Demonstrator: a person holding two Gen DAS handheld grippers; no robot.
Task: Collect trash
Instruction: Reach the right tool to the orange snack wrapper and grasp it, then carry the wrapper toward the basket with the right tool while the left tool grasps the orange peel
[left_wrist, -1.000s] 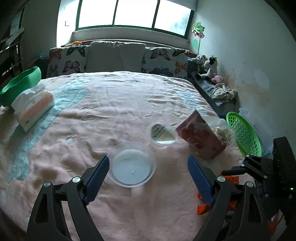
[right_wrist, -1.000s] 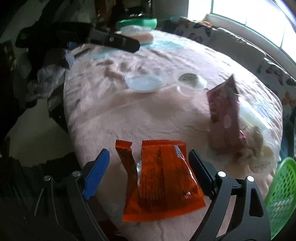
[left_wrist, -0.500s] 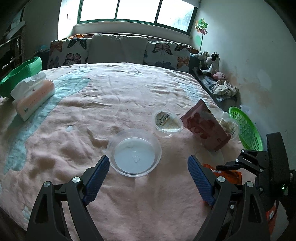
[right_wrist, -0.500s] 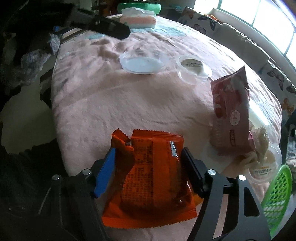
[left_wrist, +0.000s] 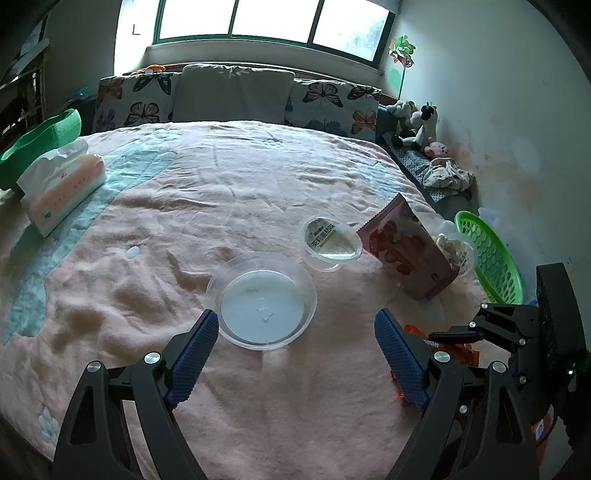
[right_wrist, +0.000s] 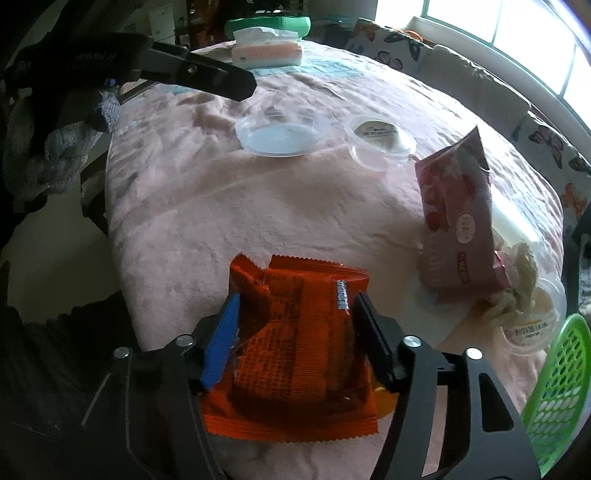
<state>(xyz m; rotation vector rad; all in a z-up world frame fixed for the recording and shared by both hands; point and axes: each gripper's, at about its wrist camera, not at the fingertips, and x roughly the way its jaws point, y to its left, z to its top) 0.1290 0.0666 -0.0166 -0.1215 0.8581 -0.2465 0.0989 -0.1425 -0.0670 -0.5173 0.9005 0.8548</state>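
Fingers of the right gripper (right_wrist: 295, 332) press either side of the crinkled orange foil snack wrapper (right_wrist: 295, 339) at the pink blanket's (left_wrist: 258, 184) near edge, seemingly pinched. Lift straight, then swing to the green slotted basket (right_wrist: 557, 391) (just right). Left gripper (left_wrist: 291, 347) hovers agape before the clear round plastic dish (left_wrist: 262, 302).

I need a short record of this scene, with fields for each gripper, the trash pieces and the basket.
left gripper: open, hovering near the clear round lid
right gripper: shut on the orange wrapper
other trash: sealed cup, pink snack bag, cup with crumpled paper
green basket: at the bed edge, beside the paper cup
surface: pink blanket
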